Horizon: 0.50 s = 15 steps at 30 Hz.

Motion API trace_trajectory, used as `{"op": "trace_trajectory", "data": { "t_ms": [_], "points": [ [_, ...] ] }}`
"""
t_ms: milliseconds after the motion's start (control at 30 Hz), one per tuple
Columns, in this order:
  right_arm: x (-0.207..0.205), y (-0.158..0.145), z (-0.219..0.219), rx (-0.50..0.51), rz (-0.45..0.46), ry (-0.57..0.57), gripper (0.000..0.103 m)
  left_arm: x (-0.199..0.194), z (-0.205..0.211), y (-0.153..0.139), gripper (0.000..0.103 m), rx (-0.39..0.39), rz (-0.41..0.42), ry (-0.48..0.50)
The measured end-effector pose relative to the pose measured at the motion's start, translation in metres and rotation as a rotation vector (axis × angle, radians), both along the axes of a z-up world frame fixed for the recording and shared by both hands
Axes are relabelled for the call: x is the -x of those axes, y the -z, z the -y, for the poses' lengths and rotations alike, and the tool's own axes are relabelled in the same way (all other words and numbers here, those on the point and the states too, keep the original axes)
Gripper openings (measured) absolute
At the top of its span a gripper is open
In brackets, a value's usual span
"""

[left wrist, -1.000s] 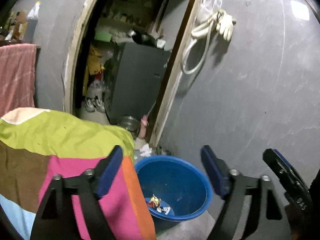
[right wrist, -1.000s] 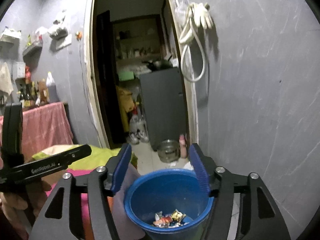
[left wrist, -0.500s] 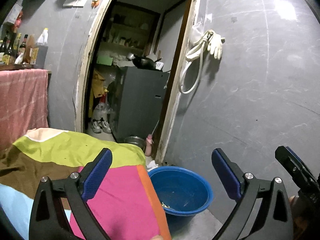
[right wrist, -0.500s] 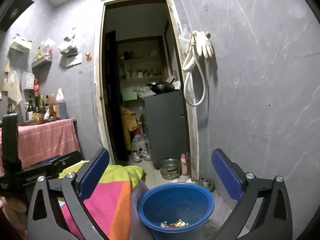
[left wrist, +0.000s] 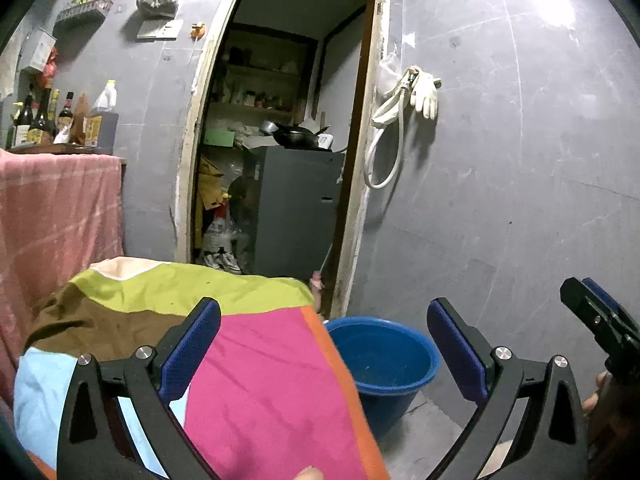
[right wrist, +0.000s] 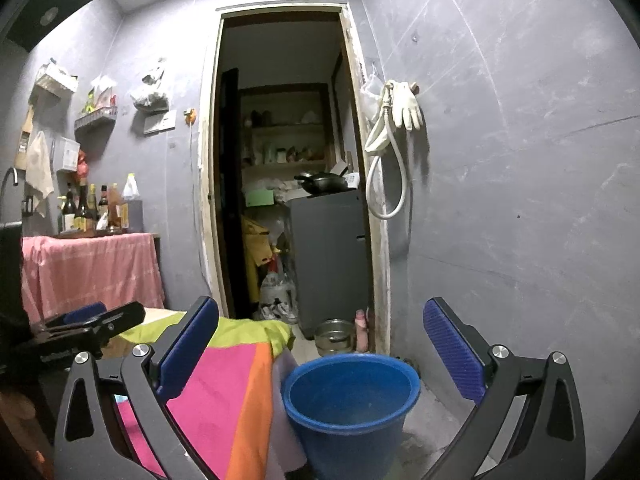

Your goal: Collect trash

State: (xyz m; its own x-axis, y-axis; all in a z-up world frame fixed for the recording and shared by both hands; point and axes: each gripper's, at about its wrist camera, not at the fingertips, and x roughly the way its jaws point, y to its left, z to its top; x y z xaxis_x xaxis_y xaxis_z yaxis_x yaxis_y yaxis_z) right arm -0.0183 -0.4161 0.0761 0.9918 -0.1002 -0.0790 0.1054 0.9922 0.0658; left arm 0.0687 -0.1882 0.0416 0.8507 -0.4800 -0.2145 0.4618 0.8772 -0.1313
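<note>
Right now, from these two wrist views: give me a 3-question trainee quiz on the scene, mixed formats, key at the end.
1. True or false: the left gripper holds a piece of trash between its jaws.
2. Multiple choice: where does the blue bucket stand? A) on the pink-draped counter B) on the floor beside the colourful cloth, below the doorway C) inside the back room on the grey cabinet
3. Fill in: on the wall right of the doorway, a white ____ hangs next to a looped hose.

Key
1. False; both it and the right gripper stand open and empty.
2. B
3. glove
</note>
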Motion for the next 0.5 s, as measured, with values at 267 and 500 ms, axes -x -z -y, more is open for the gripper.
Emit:
{"op": "trace_trajectory", "data": {
  "t_ms": [267,500],
  "points": [
    [0.021,0.011,-0.008,0.022,0.004,0.038,0.103,0.019,-0.015,0.017,0.101,-0.007,0.0,-0.046],
    [0.031,0.025,-0.009,0.013,-0.014,0.06,0.103,0.031,-0.021,0.032,0.101,-0.028,-0.008,-0.059]
  ]
}}
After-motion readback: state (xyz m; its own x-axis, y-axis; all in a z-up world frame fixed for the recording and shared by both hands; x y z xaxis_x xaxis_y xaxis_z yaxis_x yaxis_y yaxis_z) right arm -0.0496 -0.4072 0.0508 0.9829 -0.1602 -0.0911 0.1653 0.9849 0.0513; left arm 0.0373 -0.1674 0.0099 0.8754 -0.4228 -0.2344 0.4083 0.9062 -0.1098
